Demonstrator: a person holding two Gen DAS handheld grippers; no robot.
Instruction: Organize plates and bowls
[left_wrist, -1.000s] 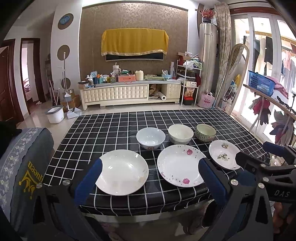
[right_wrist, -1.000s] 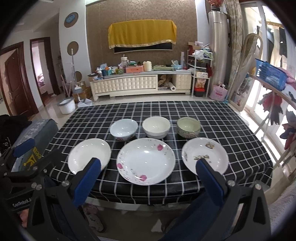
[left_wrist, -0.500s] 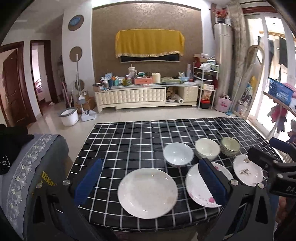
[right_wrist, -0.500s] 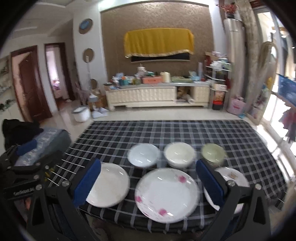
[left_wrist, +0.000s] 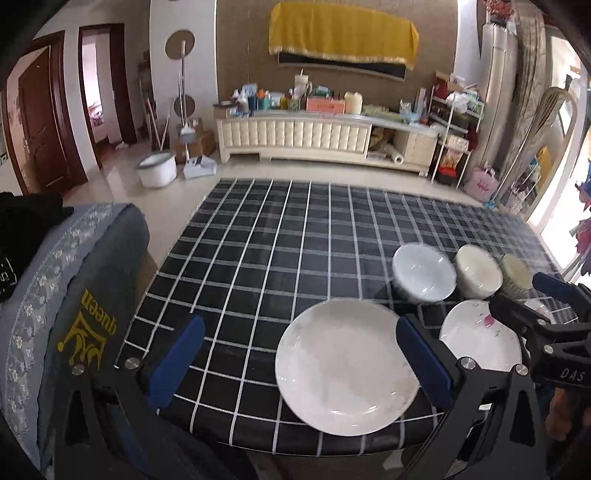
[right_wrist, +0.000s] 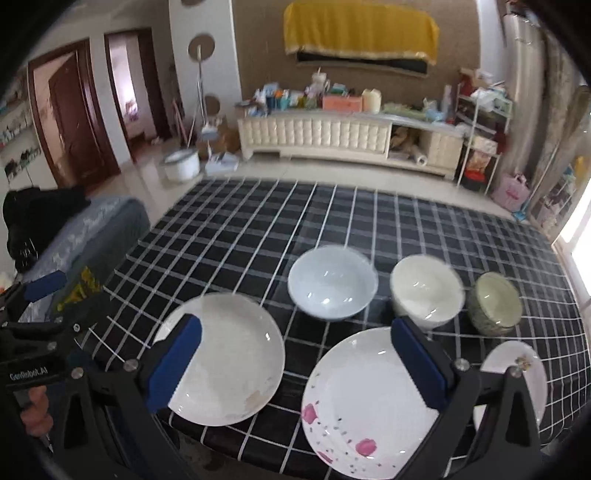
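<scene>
Where checked cloth spreads: three plates (right_wrist: 225, 358); three bowls (right_wrist: 332, 284)

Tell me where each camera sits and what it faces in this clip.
Left wrist: on the left gripper, jaws open, above the table's near left edge, facing the plain white plate; the right gripper shows at right.
Right wrist: on the right gripper, jaws open, facing the pink-flowered plate and three bowls; the left gripper and fingers show at left.
Shared: the checked table, both plates, bowls.
</scene>
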